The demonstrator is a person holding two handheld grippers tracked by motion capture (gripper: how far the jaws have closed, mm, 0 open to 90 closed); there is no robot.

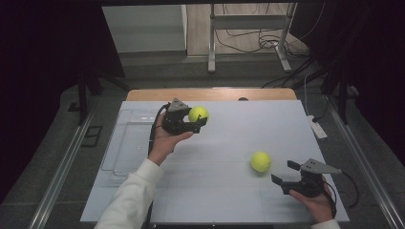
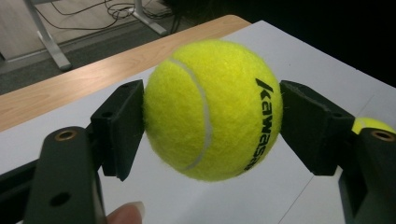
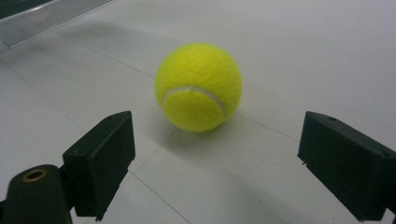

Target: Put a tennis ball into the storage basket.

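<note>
Yellow felt is sitting just ahead of your right tool (image 1: 287,172), whose jaws are standing wide and released at the near right corner of the surface (image 1: 224,200). That second ball (image 1: 261,161) is resting on the white sheet, just forward and to the left of the tool as you look down from above, and in the right gripper view it (image 3: 198,87) is lying centred between the open jaws, a little beyond them. Your right hand is far nearer to it than your left. Farther off, your left tool (image 1: 198,119) is clenching the first ball (image 1: 197,114), holding it clear of the surface near a clear tray (image 1: 125,148).
</note>
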